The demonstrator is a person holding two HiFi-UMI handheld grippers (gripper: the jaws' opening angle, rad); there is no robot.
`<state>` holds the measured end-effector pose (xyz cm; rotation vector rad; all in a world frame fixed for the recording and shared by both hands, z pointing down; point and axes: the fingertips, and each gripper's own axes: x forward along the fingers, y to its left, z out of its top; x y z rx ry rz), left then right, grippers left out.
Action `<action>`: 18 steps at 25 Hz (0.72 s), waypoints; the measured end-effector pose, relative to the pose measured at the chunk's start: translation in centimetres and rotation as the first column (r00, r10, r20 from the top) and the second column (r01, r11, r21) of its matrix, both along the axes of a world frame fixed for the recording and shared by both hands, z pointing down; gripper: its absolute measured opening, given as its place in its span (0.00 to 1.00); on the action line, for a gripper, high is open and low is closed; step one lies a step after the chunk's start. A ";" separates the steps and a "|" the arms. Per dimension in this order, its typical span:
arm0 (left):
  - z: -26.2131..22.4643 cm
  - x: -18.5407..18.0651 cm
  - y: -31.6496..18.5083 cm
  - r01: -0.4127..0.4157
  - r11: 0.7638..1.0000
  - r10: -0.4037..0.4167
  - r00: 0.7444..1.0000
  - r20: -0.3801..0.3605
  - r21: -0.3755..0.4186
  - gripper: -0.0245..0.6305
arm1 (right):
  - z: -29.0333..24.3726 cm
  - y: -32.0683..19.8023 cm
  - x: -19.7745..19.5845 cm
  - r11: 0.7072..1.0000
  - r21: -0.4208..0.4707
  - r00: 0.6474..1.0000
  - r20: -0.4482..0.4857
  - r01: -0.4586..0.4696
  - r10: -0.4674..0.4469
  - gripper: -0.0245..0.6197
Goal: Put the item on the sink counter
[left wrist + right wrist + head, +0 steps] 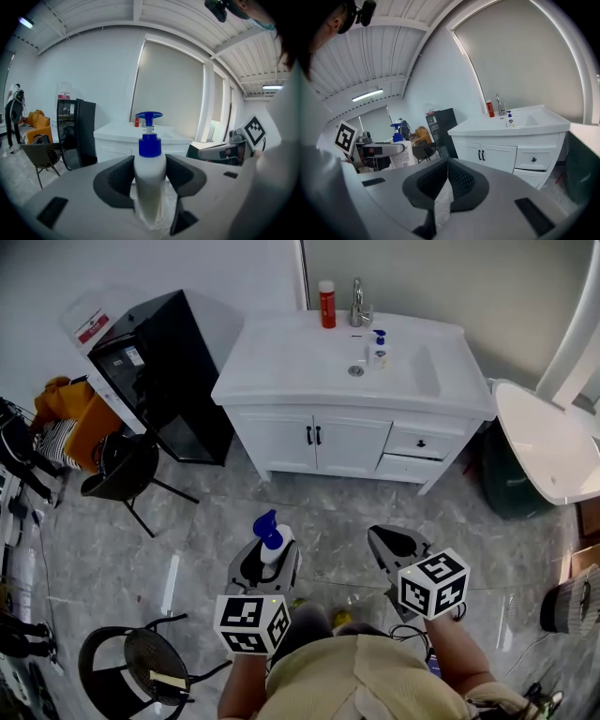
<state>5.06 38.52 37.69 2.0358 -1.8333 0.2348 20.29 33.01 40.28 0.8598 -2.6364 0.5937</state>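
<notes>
Near: my left claw (269, 559) grips a smooth white plastic pump bottle with a blue pump head (150, 183), held upright with its long axis vertical. My right claw (447, 176), just beside it, is closed on nothing. Far: the glossy white sink bench (281, 357) lies straight ahead of both claws, well apart across the grey marbled floor (281, 512). As I judge it, the left hand, which carries the bottle, must lead

Plastic, chrome and polished tile

The pump bottle (150, 187) is smooth white plastic with a glossy blue pump; the left hand-held gripper (150, 161) is matt grey plastic; the surface (281, 357) looks glossy white; its faucet (358, 304) is shiny metal; the floor (216, 512) is polished grey marble-look tile.
</notes>
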 end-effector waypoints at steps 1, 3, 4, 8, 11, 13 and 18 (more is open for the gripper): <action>0.2 0.0 -0.2 -0.002 1.000 0.002 1.000 0.001 -0.005 0.40 | 0.1 -0.1 -0.1 1.000 -0.002 1.000 -0.002 0.004 -0.004 0.08; 0.2 -0.3 -0.8 -0.003 1.000 0.003 1.000 0.003 -0.006 0.40 | 0.1 -0.6 -0.2 1.000 -0.001 1.000 -0.009 0.005 -0.005 0.08; 0.1 -0.5 -1.2 -0.005 1.000 0.005 1.000 0.005 -0.004 0.40 | 0.1 -0.9 -0.3 1.000 0.001 1.000 -0.010 0.002 -0.002 0.08; -0.1 -1.8 -3.3 -0.027 1.000 0.027 1.000 0.014 0.006 0.40 | 0.2 -2.6 -1.3 1.000 0.004 1.000 -0.018 -0.019 0.019 0.08; -0.2 -3.0 -4.8 -0.055 0.998 0.054 0.998 0.015 0.009 0.40 | 0.2 -4.0 -2.8 0.999 0.001 0.999 -0.027 -0.037 0.037 0.08; -0.2 -4.2 -5.9 -0.069 0.998 0.069 0.998 0.013 0.009 0.40 | 0.0 -4.9 -4.3 0.999 0.007 0.999 -0.032 -0.038 0.039 0.08; -0.3 -7.3 -8.6 -0.106 0.994 0.106 0.994 0.000 0.006 0.40 | -0.6 -7.2 -7.7 0.998 0.014 0.997 -0.048 -0.062 0.062 0.08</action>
